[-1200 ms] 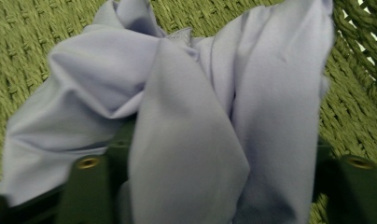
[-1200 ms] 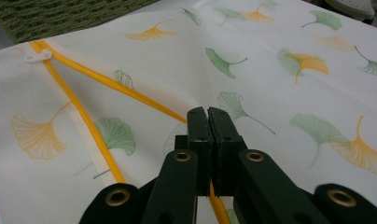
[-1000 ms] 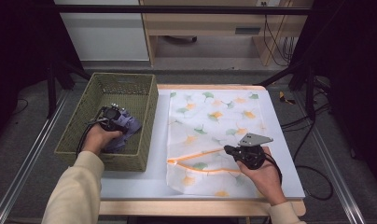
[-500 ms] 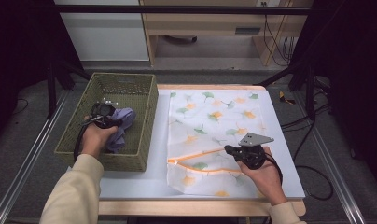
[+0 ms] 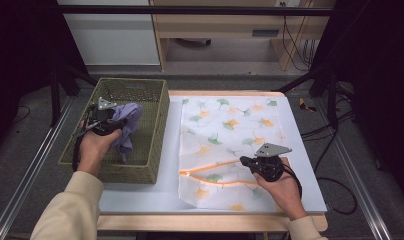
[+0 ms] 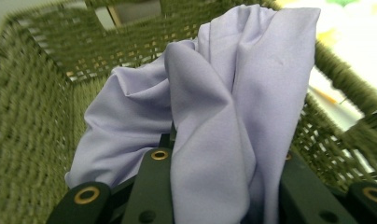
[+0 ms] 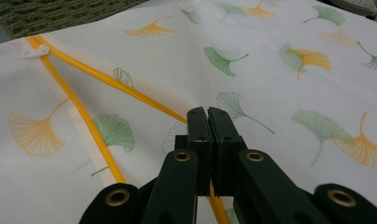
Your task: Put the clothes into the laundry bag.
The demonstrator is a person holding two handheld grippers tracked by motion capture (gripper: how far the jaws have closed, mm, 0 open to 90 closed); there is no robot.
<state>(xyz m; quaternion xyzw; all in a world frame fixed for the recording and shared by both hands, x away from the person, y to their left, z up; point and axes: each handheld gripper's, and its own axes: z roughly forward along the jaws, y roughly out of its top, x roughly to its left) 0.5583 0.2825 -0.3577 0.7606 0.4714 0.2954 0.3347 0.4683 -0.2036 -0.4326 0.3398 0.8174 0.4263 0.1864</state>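
A lilac cloth (image 5: 130, 119) hangs bunched above the green wicker basket (image 5: 157, 112) at the table's left. My left gripper (image 5: 120, 124) is shut on it. Its jaws have just been closing with the cloth between them. In the left gripper view the cloth (image 6: 252, 93) drapes over the left gripper (image 6: 224, 186), with the basket (image 6: 37, 116) below. A white mesh bag (image 5: 230, 125) printed with green and orange leaves lies flat to the right. My right gripper (image 5: 243, 161) is shut on the edge of its orange zip (image 5: 210, 167). The right gripper (image 7: 207, 116) pinches the zip (image 7: 84, 121) of the bag (image 7: 280, 60).
The basket stands against the white table top (image 5: 155, 197), whose front edge is wooden. Metal rails (image 5: 20, 185) run along both sides of the table. Cables (image 5: 335, 130) lie on the floor at the right, and a low wooden shelf (image 5: 215, 25) stands beyond the table.
My left hand has risen and lifted the lilac cloth from the basket's floor to above its rim. The right hand and the bag have stayed put.
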